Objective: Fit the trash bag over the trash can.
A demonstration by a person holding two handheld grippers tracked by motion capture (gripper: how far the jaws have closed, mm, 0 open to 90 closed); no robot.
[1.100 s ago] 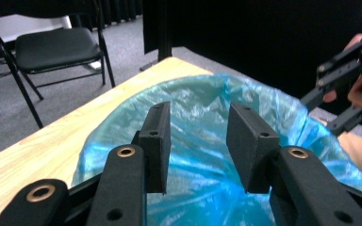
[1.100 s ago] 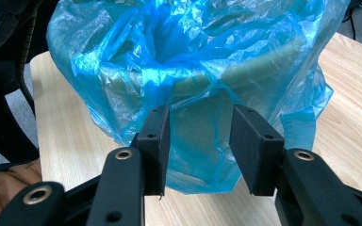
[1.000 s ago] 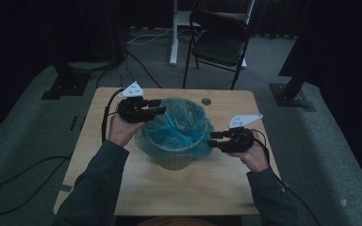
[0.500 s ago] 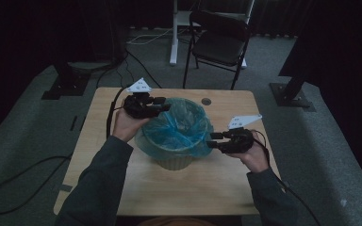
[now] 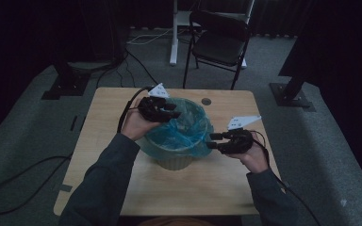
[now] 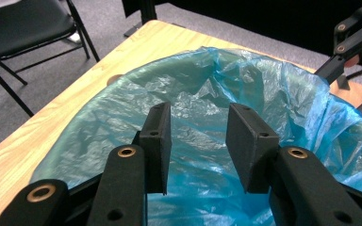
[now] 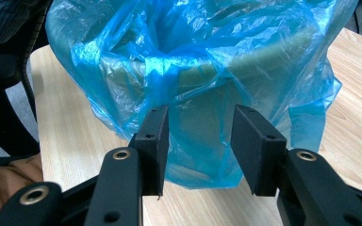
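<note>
left gripper (image 5: 172, 110) is sliding from the left edge of the bin toward the upper middle of the high view; a second ago it sat lower and further left, now it is hovering over the far rim. the right gripper (image 5: 215, 141) is not shifting, parked at the right side of the bin, middle right of the frame.

the thing in hand is a thin crinkly blue plastic liner bag (image 5: 184, 125) draped in and over a round pale green plastic bin (image 5: 174, 160), which is sitting centre of the light wooden table (image 5: 122, 188). in the left gripper view the liner (image 6: 207, 84) is spreading across most of the frame, with the open mouth under the jaws. the left gripper (image 6: 198, 141) jaws are standing apart with nothing between them, just plastic beyond. in the right gripper view the right gripper (image 7: 198, 141) jaws are also apart, pointing at the overhanging skirt of the bag (image 7: 193, 61) on the bin wall (image 7: 207, 122), not pinching it.

reading: the left hand is relocating to a new spot on the rim, likely to grab and tuck or pull the liner edge there, while the right is waiting near the loose flap. no grip made yet. black folding chair (image 5: 219, 44) at top of the frame, irrelevant.
</note>
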